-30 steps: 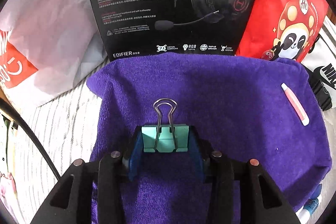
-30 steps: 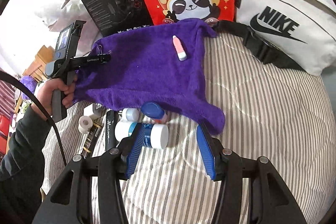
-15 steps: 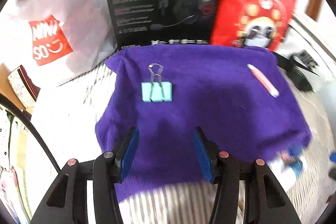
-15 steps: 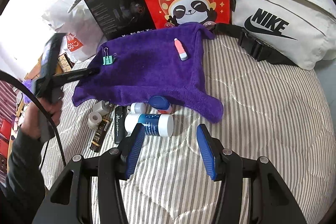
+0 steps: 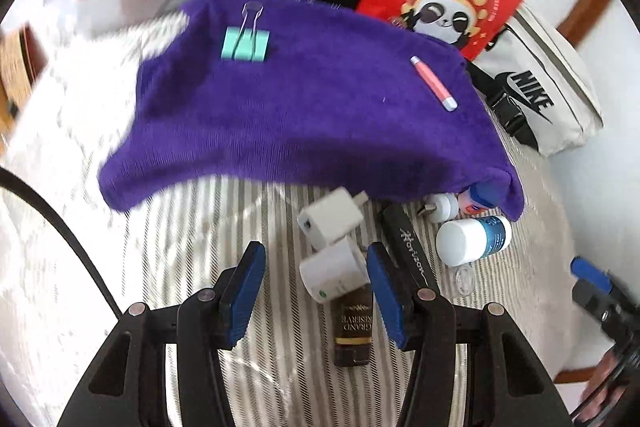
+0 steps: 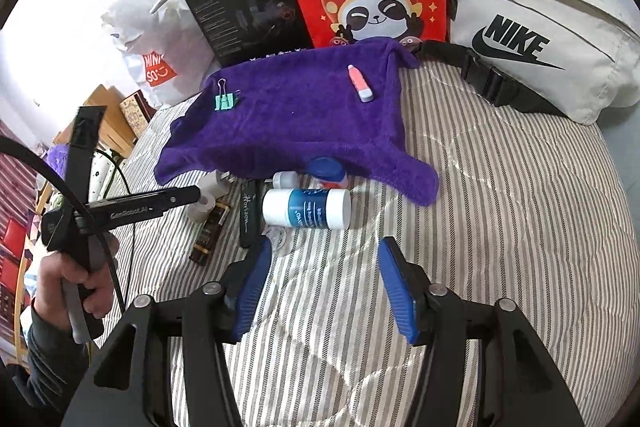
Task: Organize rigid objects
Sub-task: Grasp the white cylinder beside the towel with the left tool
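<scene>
Fuzzy purple towel (image 5: 312, 115), glossy plastic bottle (image 6: 306, 208) (smooth), striped quilt (image 6: 500, 227)

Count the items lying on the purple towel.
2. A green binder clip lies near the purple towel's far left corner, and a pink tube lies toward its far right. More items sit at the near edge, some partly under it, so others may be hidden.

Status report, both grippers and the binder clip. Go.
Left gripper open, empty, over white adapters. Right gripper open, empty, short of white bottle. Binder clip lying on purple towel. Nothing blocking.
</scene>
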`<state>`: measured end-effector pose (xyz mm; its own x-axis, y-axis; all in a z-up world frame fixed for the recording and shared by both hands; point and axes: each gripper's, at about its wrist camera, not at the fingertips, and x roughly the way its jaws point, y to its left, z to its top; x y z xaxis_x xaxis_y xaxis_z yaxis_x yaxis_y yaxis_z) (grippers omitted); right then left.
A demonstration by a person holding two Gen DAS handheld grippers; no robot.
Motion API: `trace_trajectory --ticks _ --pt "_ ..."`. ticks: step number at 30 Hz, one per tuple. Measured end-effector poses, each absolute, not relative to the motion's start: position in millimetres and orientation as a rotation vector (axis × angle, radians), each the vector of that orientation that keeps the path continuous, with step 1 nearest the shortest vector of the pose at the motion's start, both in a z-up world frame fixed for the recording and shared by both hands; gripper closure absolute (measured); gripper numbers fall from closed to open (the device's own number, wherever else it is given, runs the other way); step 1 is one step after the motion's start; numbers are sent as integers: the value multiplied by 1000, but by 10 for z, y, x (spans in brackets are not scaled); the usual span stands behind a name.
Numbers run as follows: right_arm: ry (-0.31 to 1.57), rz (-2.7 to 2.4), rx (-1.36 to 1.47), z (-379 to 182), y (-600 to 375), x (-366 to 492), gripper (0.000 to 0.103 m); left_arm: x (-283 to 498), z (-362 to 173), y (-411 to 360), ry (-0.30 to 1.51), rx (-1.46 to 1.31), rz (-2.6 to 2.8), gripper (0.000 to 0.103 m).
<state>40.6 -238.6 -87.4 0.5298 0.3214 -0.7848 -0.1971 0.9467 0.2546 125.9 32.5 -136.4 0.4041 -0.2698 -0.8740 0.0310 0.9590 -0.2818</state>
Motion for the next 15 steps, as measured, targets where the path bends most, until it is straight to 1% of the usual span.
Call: trace_trajectory --ticks 4,7,8,12,15 --pt "977 321 133 -910 -2345 386 45 1256 -1494 280 1184 -275 -204 52" --pt "984 329 136 -933 -2328 387 45 1275 -1557 233 1191 -279 -182 55" --pt "988 329 135 -941 -2324 389 45 1288 -1563 211 1181 -277 -178 66" --pt "996 334 134 -971 -2326 386 45 1246 -1546 206 1162 -221 -177 66" --pt "998 330 131 -986 -2352 381 45 1150 -1492 277 1117 -86 -118 66"
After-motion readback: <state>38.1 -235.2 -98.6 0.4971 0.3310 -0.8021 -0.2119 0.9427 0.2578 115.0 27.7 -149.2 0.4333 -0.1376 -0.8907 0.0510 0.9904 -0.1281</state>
